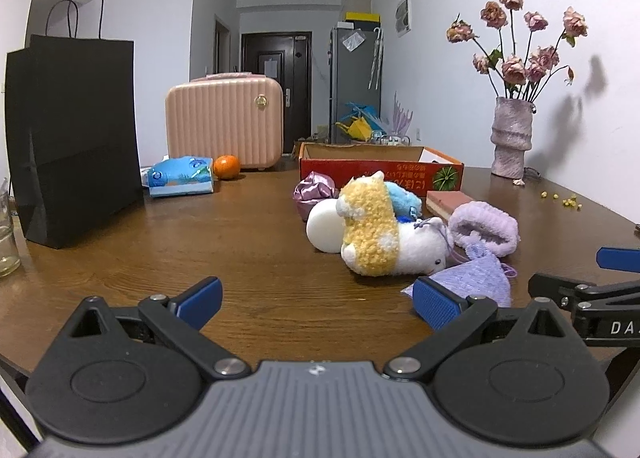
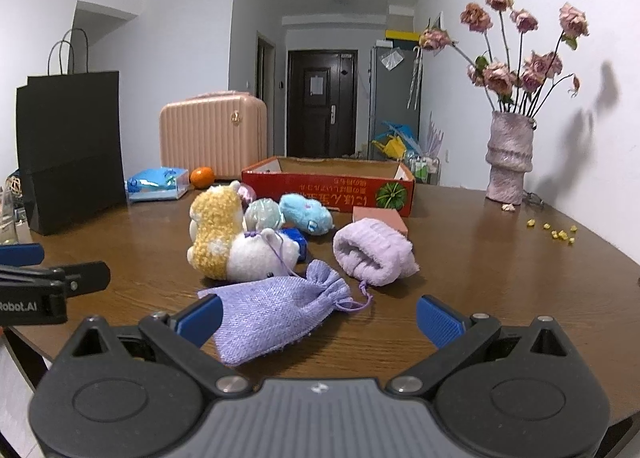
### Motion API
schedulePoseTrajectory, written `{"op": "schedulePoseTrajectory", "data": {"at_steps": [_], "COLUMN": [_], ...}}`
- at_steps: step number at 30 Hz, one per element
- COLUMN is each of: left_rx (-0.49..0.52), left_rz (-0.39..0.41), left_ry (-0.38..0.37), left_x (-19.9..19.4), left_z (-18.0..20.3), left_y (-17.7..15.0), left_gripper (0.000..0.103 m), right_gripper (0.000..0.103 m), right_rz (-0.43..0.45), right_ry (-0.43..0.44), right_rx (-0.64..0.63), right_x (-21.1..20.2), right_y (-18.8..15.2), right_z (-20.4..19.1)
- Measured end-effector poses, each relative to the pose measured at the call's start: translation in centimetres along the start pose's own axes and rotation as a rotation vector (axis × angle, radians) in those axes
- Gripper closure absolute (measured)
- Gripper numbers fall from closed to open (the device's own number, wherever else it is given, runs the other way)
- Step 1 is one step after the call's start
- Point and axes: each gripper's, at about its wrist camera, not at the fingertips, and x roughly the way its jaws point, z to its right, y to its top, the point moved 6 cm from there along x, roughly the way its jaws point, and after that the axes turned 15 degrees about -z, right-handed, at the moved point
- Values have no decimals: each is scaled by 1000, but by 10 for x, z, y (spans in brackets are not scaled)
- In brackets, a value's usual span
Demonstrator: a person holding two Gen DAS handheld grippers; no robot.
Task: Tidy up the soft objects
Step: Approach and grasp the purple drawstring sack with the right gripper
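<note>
We hold both grippers low over the wooden table (image 1: pixel 248 226), each with its blue pads spread wide and nothing between them. The right gripper (image 2: pixel 319 320) sits just in front of the purple pouch (image 2: pixel 280 310), whose near end lies between the fingers, closer to the left pad (image 2: pixel 200 320), which overlaps its corner in the view; we cannot tell whether it touches. The left gripper (image 1: pixel 318 302) points at bare table, with the pouch (image 1: pixel 476 278) just beyond its right pad (image 1: pixel 436 304).

Taking the pouch as landmark: the yellow and white plush toy (image 2: pixel 236 242) lies just behind it, to the left. The rolled lilac towel (image 2: pixel 372 252) lies just behind it, to the right. A blue plush (image 2: pixel 306 214) and a pale ball (image 2: pixel 262 214) sit farther back. The open red box (image 2: pixel 332 182) stands behind them all.
</note>
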Motion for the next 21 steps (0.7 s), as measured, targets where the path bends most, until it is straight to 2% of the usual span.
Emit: {"op": "schedulePoseTrajectory", "data": {"at_steps": [21], "left_rx": [-38], "left_rz": [-89], "left_ry": [21], "left_x": [53], "left_z": [-21], "left_y": [13], "left_gripper": [0], "right_gripper": [0], "right_rz": [-161], "right_ry": [64], "right_rx": [-49], "right_x": [83], "right_y": [25], "right_z": [-21]}}
